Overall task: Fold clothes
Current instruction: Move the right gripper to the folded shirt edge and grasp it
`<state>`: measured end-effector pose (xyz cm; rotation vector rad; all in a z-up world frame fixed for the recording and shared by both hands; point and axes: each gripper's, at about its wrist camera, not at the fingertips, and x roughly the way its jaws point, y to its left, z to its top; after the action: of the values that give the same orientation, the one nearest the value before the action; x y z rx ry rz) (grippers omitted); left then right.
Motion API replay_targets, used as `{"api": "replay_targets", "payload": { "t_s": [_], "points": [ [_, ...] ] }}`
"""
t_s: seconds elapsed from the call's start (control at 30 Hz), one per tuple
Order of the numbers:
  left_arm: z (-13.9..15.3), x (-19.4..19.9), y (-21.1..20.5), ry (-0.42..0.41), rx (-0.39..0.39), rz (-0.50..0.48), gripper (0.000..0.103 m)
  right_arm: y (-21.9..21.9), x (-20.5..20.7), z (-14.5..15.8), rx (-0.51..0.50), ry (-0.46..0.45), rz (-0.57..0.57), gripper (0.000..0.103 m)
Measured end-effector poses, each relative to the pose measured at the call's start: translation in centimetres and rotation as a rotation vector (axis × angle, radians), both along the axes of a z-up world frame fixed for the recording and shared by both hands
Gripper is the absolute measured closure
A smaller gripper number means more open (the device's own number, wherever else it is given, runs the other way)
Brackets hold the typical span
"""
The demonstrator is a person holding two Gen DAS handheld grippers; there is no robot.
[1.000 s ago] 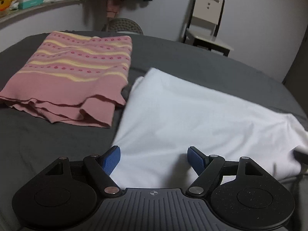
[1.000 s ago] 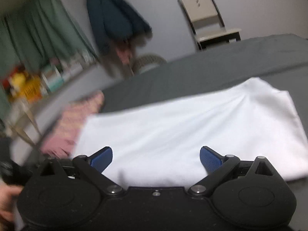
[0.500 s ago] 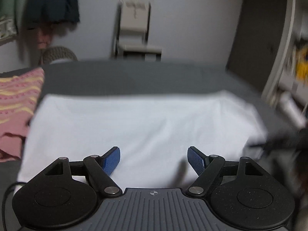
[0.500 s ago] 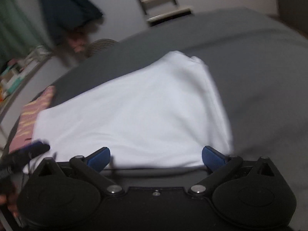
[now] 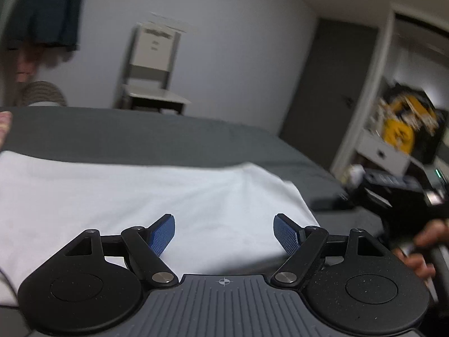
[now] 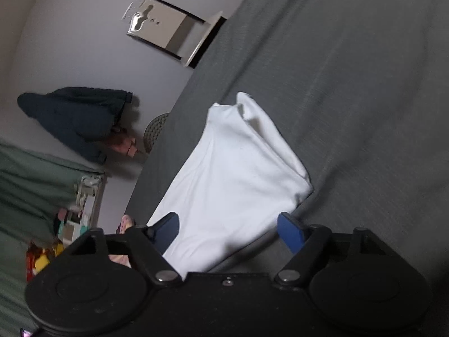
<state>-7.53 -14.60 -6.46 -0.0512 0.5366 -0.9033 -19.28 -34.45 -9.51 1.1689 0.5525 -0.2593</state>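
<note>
A white garment (image 5: 140, 196) lies folded flat on the grey bed (image 5: 140, 134). My left gripper (image 5: 224, 234) hovers open over its near edge, nothing between the blue pads. The right wrist view is rolled steeply sideways; there the white garment (image 6: 233, 185) runs up the bed (image 6: 350, 84), with a loose fold at its far end. My right gripper (image 6: 230, 231) is open above the garment's near end, holding nothing. A sliver of the pink striped garment (image 5: 5, 123) shows at the far left, and again as the pink garment (image 6: 126, 221) beside my right gripper's left finger.
A white chair (image 5: 153, 81) stands against the far wall. A dark jacket (image 6: 75, 118) hangs on the wall above a woven basket (image 5: 42, 94). To the right are a doorway, shelves with a yellow item (image 5: 401, 132), and a hand (image 5: 421, 250) holding the other gripper.
Both grippers swung right along the white garment. The pink garment slid almost out of the left view. The right gripper rolled steeply sideways. Both stayed open.
</note>
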Motion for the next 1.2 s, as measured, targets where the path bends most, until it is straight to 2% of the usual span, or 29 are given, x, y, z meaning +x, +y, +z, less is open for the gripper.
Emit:
{"api": "replay_targets", "payload": {
  "t_s": [0.1,0.17,0.27,0.37,0.5,0.6,0.73,0.83,1.03,1.2],
  "points": [
    [-0.9,-0.4,-1.0,-0.011,0.062,-0.034,0.025,-0.3,0.0,-0.5,0.009,0.013,-0.039,0.026],
    [-1.5,0.0,-1.0,0.018,0.085,-0.041,0.025,-0.5,-0.3,-0.5,0.01,0.002,-0.074,0.026],
    [-2.0,0.1,-1.0,0.038,0.09,-0.039,0.025,-1.1,-0.8,0.1,-0.011,-0.044,-0.115,0.026],
    [-2.4,0.1,-0.7,0.054,0.079,-0.036,0.025,-1.6,-0.3,0.1,-0.059,0.005,-0.112,0.026],
    [-2.8,0.4,-0.6,0.075,0.065,-0.03,0.025,-1.5,-0.6,-1.3,0.05,0.013,-0.127,0.025],
    [-2.7,0.6,-0.7,0.086,0.057,-0.027,0.025,-1.4,-0.2,-1.1,0.033,0.0,-0.116,0.023],
    [-2.8,0.6,-0.8,0.091,0.054,-0.023,0.025,-1.7,0.3,-1.7,0.07,-0.011,-0.14,0.018],
    [-2.8,0.5,-0.7,0.086,0.057,-0.025,0.025,-1.0,0.2,-1.5,0.079,0.001,-0.131,0.018],
    [-2.7,0.4,-0.8,0.076,0.067,-0.024,0.025,-1.0,0.1,-3.1,0.236,-0.089,-0.183,0.015],
    [-2.7,0.6,-0.7,0.083,0.061,-0.025,0.025,-1.2,0.8,-3.4,0.273,-0.135,-0.274,0.013]
  ]
}}
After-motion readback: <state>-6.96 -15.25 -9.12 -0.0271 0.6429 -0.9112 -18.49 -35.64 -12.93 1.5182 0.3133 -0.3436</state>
